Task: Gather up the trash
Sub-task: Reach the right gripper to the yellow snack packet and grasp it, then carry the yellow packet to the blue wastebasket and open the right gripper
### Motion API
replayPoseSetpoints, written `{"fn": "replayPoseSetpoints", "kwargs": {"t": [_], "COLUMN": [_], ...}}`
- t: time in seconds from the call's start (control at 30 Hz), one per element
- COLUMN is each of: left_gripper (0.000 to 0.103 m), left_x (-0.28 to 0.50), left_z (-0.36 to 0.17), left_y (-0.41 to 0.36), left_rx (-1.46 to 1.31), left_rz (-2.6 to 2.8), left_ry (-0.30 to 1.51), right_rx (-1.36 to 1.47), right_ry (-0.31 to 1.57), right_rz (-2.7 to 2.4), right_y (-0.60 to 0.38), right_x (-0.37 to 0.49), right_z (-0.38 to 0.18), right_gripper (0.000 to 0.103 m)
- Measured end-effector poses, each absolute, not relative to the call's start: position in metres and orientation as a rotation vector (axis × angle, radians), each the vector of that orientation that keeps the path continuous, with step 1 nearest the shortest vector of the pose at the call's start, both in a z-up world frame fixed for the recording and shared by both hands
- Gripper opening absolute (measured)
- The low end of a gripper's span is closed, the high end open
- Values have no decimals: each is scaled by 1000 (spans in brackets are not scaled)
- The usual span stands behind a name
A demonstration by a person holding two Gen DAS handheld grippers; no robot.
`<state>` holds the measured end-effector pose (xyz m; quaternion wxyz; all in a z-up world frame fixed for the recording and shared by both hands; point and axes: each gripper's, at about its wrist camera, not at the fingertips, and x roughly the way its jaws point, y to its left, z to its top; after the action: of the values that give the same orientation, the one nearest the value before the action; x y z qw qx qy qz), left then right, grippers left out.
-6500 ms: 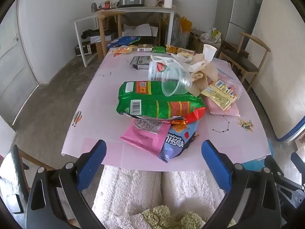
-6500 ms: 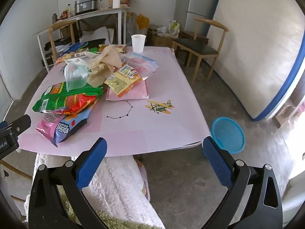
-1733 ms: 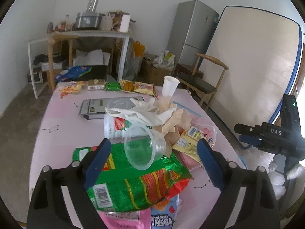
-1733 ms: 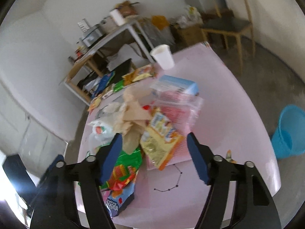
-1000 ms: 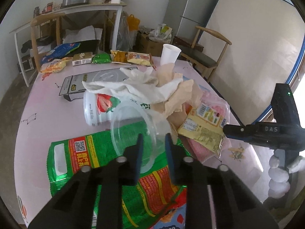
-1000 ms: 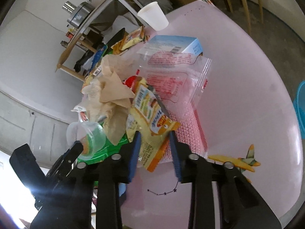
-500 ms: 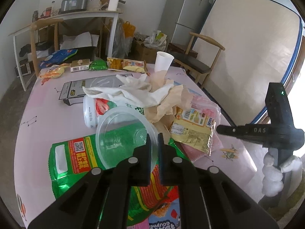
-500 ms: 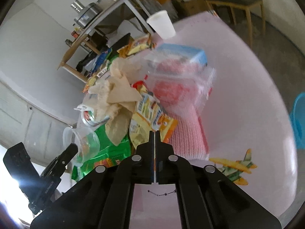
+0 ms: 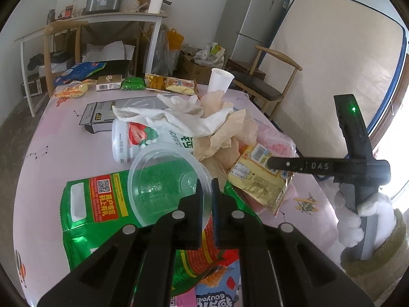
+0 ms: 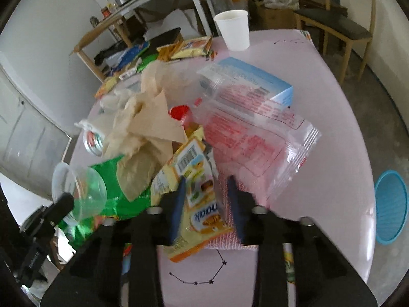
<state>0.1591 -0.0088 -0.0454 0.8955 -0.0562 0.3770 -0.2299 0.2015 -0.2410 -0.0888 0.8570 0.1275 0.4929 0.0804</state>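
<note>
The left gripper [image 9: 207,188] pinches the rim of a clear plastic cup [image 9: 163,179] tilted over a green snack bag [image 9: 102,212] on the pink table [image 9: 48,153]. The right gripper [image 10: 205,192], jaws just spreading, straddles a yellow snack wrapper [image 10: 194,192] without pressing it. A blue basket [image 10: 391,204] sits on the floor beside the table.

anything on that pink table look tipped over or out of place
Yes. A white strawberry-print can lies on its side under crumpled white and tan paper, not upright. The clear plastic cup is tilted sideways, its rim pinched by the left hand-held gripper. Only the white paper cup stands upright.
</note>
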Motion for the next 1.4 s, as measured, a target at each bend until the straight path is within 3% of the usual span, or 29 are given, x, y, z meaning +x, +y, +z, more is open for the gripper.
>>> {"fn": "replayPoseSetpoints", "kwargs": {"t": [0.07,0.23,0.97,1.17,1.4], "left_gripper": [6,6,6,6,6], "left_x": [158,154,77,65,88], "left_z": [-45,-42,28,47,67], "left_y": [-8,-7,-18,-61,-172], "left_rx": [-115,-116,-65,-28,30], "left_rz": [-476,-476,-528,-634,-879], "left_ry": [778,762,582,558,664], "right_rx": [255,258,378,425,558], "right_ry": [1042,1020,780,687,596], "right_rz": [159,163,242,169,-142], "right_y": [-238,-236,-254,-299,-410], "right_x": [199,186,93,52,-6], "right_z": [-90,-84,-6,8,3], "right_gripper": [9,0,0,0,0]}}
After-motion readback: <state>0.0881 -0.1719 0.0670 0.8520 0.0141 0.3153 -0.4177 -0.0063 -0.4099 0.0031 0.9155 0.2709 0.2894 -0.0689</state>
